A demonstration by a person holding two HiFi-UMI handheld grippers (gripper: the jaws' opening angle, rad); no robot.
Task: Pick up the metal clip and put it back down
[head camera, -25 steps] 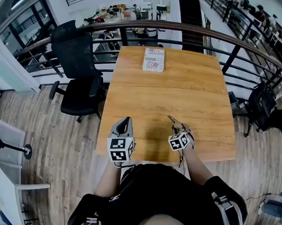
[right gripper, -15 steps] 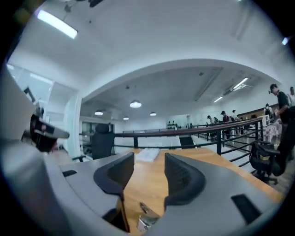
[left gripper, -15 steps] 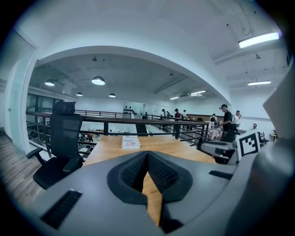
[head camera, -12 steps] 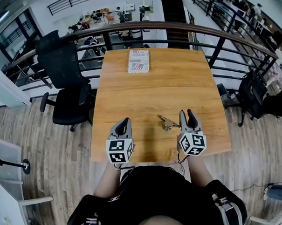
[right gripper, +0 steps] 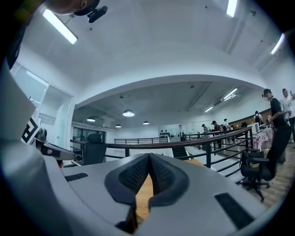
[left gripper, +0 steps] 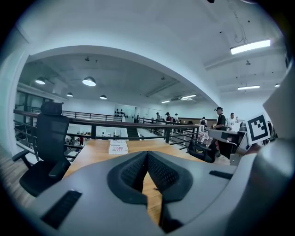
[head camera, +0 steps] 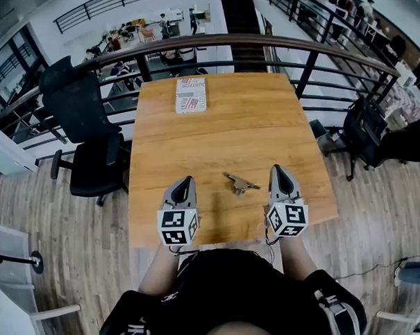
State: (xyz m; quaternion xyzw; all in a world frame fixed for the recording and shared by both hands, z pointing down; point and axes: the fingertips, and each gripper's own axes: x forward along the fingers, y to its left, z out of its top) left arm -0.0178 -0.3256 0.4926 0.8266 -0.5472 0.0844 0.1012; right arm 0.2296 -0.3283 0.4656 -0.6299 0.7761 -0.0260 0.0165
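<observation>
While the metal clip (head camera: 239, 183) lies on the table (head camera: 264, 126) between them, the left gripper (head camera: 187, 179) and just-closed right gripper (head camera: 276, 169) are held shut, empty.

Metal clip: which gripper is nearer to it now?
Right. The right gripper sits just to the right of the metal clip; the left gripper is farther off on its left side.

left tool (head camera: 186, 180) closed, right tool (head camera: 277, 170) closing empty
</observation>
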